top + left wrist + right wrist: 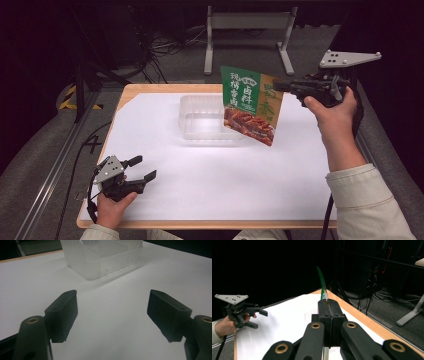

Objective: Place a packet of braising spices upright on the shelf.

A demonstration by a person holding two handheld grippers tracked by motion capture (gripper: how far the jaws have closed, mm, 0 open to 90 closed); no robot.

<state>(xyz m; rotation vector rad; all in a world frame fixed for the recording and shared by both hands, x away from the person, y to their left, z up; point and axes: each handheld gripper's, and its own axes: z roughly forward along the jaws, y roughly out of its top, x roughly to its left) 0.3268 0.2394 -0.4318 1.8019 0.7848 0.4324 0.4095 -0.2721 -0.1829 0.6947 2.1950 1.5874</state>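
White covering lay over most of the surface point(210, 185), with a wooden rim showing at its edges and dark floor with cables beyond the far edge. From my remote seat I saw the green food pouch point(250, 105) hanging above the surface near the middle of the far edge, its lower corner dipping in front of the clear plastic container point(200, 120) that sat just inside that far edge. My right tool point(280, 86) had its jaws pressed together on the pouch's upper right edge; in the right gripper view the pouch point(322, 286) rose thin and edge-on from between the closed jaws of the right tool point(328, 302). The right hand point(332, 107) held that tool aloft over the surface's far right corner.

My left tool point(140, 168) sat low at the near left corner, the left hand point(112, 207) gripping it, jaws spread wide with nothing between them. In the left gripper view the left tool point(112, 312) faced bare white surface, with the container point(105, 257) well ahead toward the far edge. The right gripper view also caught the left tool point(258, 318) across the surface.
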